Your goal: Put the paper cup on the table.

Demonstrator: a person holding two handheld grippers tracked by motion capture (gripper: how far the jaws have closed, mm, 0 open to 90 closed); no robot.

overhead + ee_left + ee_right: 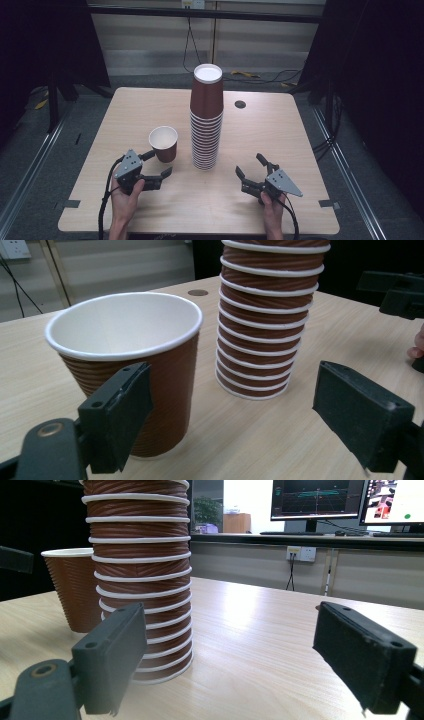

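Note:
A single brown ribbed paper cup (164,142) (130,340) stands upright, white inside, left of a tall stack of the same cups (206,120) (265,315) (137,570) at the table's middle. My left gripper (159,164) (230,420) is open just in front of the single cup. Its left jaw overlaps the cup's lower wall, and the gap between the jaws faces the table beside the cup. My right gripper (249,165) (227,660) is open, low over the table right of the stack, with nothing between its jaws. The single cup (72,587) peeks out behind the stack.
The wooden table (150,210) has a dark round grommet hole (240,104) behind the stack. Cables lie on the floor beyond the far edge. In the left gripper view the other gripper (395,292) shows at top right. Monitors (320,500) stand in the background.

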